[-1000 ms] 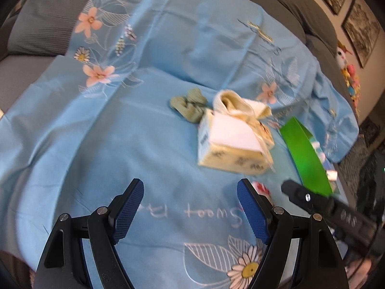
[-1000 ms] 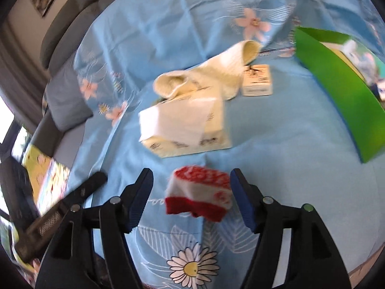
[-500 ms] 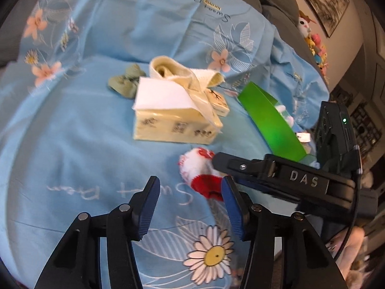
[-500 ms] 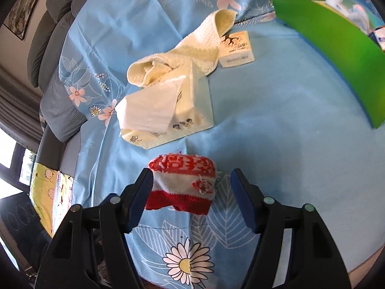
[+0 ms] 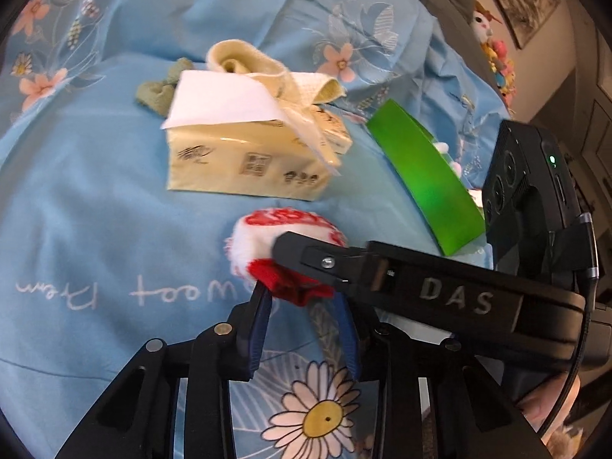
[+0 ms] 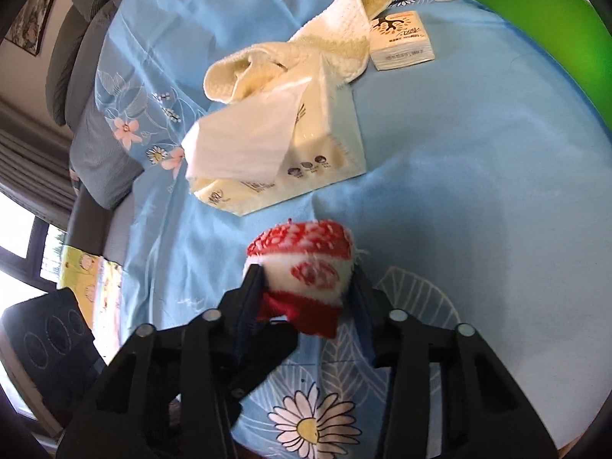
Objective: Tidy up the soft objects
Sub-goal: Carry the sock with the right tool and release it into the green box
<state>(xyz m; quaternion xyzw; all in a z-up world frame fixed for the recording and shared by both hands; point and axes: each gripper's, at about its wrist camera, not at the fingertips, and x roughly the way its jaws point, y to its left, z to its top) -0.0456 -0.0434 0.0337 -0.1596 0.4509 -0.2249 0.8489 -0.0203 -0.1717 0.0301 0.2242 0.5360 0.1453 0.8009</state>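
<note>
A rolled red and white fuzzy sock [image 5: 283,225] lies on the blue flowered sheet [image 5: 95,210]. My left gripper [image 5: 302,302] has its blue pads on either side of the sock's red cuff; the jaws are closing and touch it. In the right wrist view my right gripper [image 6: 306,283] is closing too, with its fingers pressed on both flanks of the sock [image 6: 302,252]. One finger of the right gripper [image 5: 306,256] crosses over the sock in the left wrist view. Below the sock, a finger of the left gripper [image 6: 264,348] shows.
Behind the sock are a cream tissue pack [image 5: 244,160] with a white sheet sticking out, a cream towel [image 5: 244,57], a small olive sock bundle [image 5: 157,91] and a small tissue packet [image 6: 401,38]. A green container [image 5: 424,179] stands to the right. Grey sofa cushions lie beyond.
Both grippers have come down onto the red and white sock and narrowed their jaws around it. The left gripper swung right toward it; the right one's finger now lies across it.
</note>
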